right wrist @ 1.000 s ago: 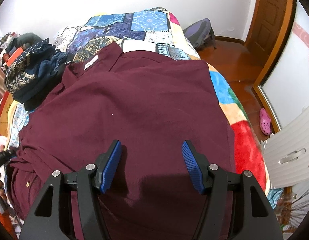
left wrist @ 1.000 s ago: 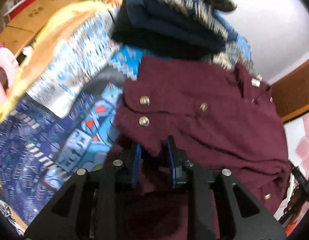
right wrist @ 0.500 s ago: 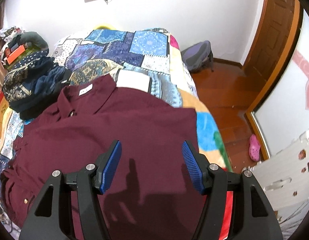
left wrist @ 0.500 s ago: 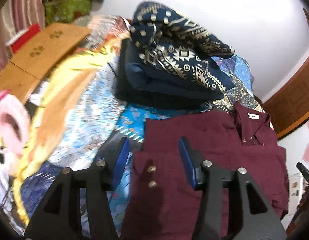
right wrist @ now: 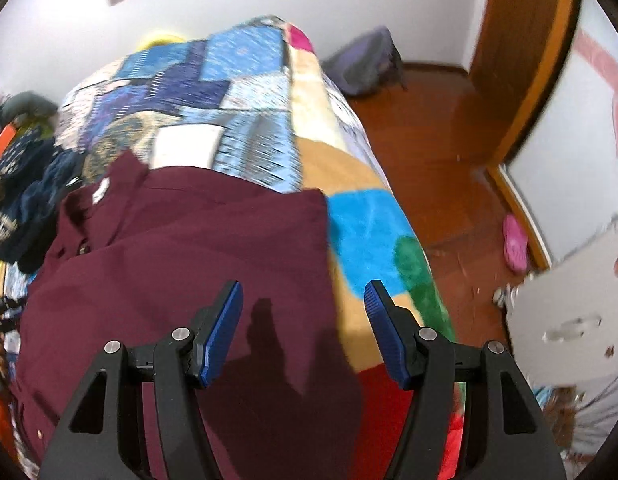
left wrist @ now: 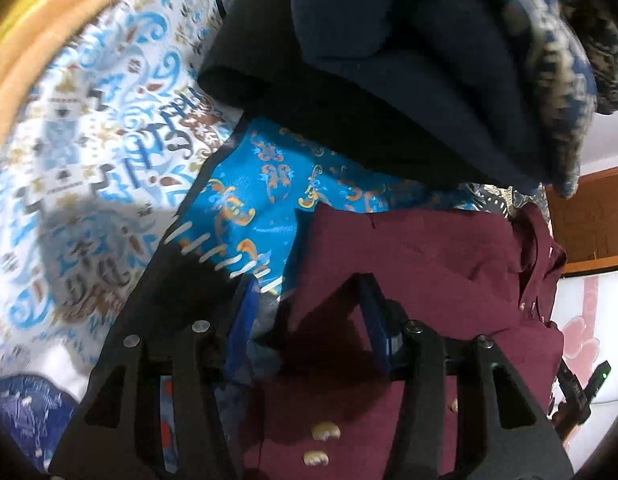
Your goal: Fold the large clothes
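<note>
Left wrist view: the left tongs (left wrist: 309, 312) hang close over the bed's patchwork quilt (left wrist: 109, 152), their blue-padded jaws apart and gripping nothing. The edge of the maroon shirt (left wrist: 429, 264) lies between the pads, which stand clear of it. The shirt spreads from the centre toward 3 o'clock, collar at the right, buttons showing near 6 o'clock. A pile of dark folded clothes (left wrist: 389, 60) fills the frame at 12 o'clock.

Right wrist view: the right tongs (right wrist: 305, 320) are parted and empty above the shirt's (right wrist: 189, 260) right-hand edge. The shirt lies flat on the quilt (right wrist: 229, 92), filling the frame from the centre to 9 o'clock. A pink slipper (right wrist: 515, 242) sits on the wooden floor (right wrist: 429, 140) at 3 o'clock.
</note>
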The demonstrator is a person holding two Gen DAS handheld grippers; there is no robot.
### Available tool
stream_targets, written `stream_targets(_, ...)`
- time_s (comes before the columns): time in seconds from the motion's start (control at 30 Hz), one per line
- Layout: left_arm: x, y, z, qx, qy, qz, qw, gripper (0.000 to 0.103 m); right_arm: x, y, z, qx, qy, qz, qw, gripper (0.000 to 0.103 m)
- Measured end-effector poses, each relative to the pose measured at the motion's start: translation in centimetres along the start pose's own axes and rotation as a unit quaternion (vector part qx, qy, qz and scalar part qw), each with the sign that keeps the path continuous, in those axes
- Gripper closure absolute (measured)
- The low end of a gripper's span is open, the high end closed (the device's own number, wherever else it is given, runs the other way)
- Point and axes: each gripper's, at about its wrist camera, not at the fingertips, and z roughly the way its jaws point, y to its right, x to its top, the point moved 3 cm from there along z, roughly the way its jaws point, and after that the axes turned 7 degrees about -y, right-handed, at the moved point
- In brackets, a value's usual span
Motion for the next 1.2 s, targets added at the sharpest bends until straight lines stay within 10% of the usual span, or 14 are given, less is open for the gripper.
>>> stream_targets(0.2, 0.5, 0.5, 0.4, -0.076, -0.005, 0.010, 0.9970, 0.044, 1.3, 1.2, 1.8, 0.061, -0.016, 0.030, 0.998, 0.044)
stream_targets(0.27, 0.3, 1.0, 1.0, -0.095, -0.020, 0.020, 0.9951, 0.061, 1.8, 1.3, 3.0, 0.088, -0.033, 0.040, 0.995, 0.044)
stream_targets(0.33, 0.2, 1.4, 1.6, -0.062, -0.026, 0.031, 0.9973, 0.088, 2.1, 1.3, 4.3, 0.101, -0.049, 0.054, 0.992, 0.044)
stream_targets(0.43, 0.1, 2.3, 1.4, -0.037, -0.015, 0.042, 0.9983, 0.100, 2.5, 1.1, 5.9, 0.123, -0.068, 0.077, 0.987, 0.057)
stream_targets(0.6, 1.2, 5.4, -1.2, 0.035, 0.040, 0.090, 0.9945, 0.103, 3.0, 0.3, 4.5, 0.101, -0.052, 0.086, 0.990, 0.091)
stream_targets(0.8, 3.5, 8.4, -3.2, 0.091, 0.077, 0.123, 0.9853, 0.102, 3.7, -0.8, 0.6, 0.073, 0.023, 0.061, 0.995, 0.094)
stream_targets(1.2, 0.1, 9.8, -0.9, 0.201, 0.077, 0.173, 0.9611, 0.102, 2.4, -0.9, 3.6, 0.033, -0.027, 0.044, 0.998, 0.089)
